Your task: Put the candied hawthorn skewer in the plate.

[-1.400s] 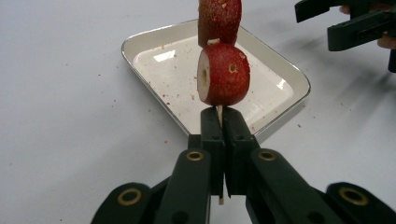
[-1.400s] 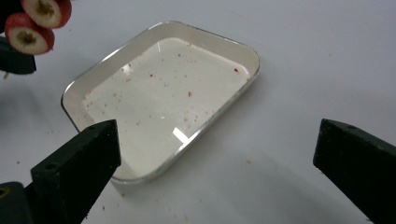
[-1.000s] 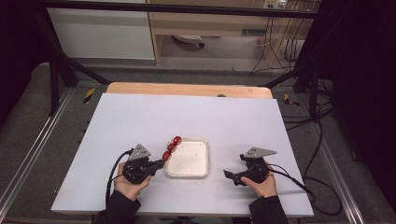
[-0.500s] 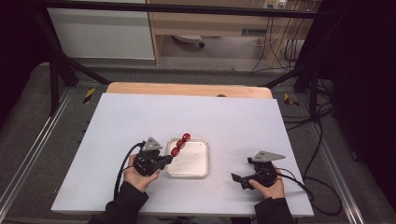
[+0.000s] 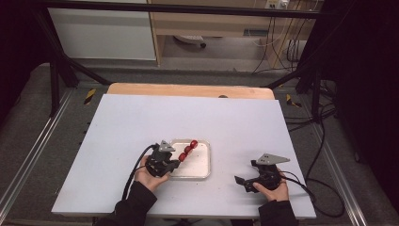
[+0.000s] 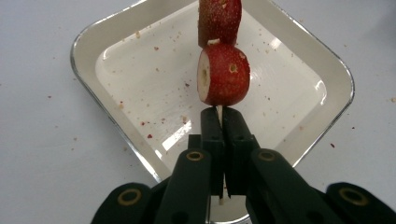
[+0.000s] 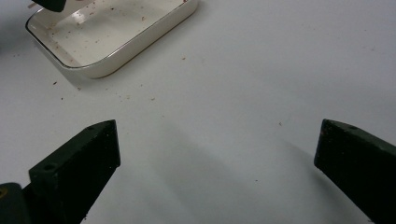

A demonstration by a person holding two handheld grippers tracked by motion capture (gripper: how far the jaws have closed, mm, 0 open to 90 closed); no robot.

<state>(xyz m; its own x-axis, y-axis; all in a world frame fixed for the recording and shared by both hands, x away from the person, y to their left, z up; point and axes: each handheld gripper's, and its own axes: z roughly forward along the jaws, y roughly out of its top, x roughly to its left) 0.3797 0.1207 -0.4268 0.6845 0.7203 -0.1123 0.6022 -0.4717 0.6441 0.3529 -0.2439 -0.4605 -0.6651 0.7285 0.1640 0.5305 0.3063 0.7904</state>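
Observation:
A thin wooden skewer (image 5: pixel 187 149) carries three red fruit pieces in a row. My left gripper (image 5: pixel 176 163) is shut on the stick's bare end and holds it over the white square tray (image 5: pixel 199 170). In the left gripper view the jaws (image 6: pixel 219 114) pinch the stick just below a cut red fruit (image 6: pixel 225 74), with the tray (image 6: pixel 329 73) underneath. My right gripper (image 5: pixel 241 181) rests on the table to the right of the tray. Its jaws (image 7: pixel 217 135) stand wide open with nothing between them.
The tray (image 7: pixel 140 43) holds just crumbs and red specks, and more crumbs lie on the white tabletop (image 5: pixel 141 122) around it. A wooden board edge (image 5: pixel 188 90) runs along the table's far side. Cables (image 5: pixel 320 193) trail off at the right.
My left gripper has carried the skewer to the right, from the tray's left edge to over the tray. The right gripper has hardly shifted.

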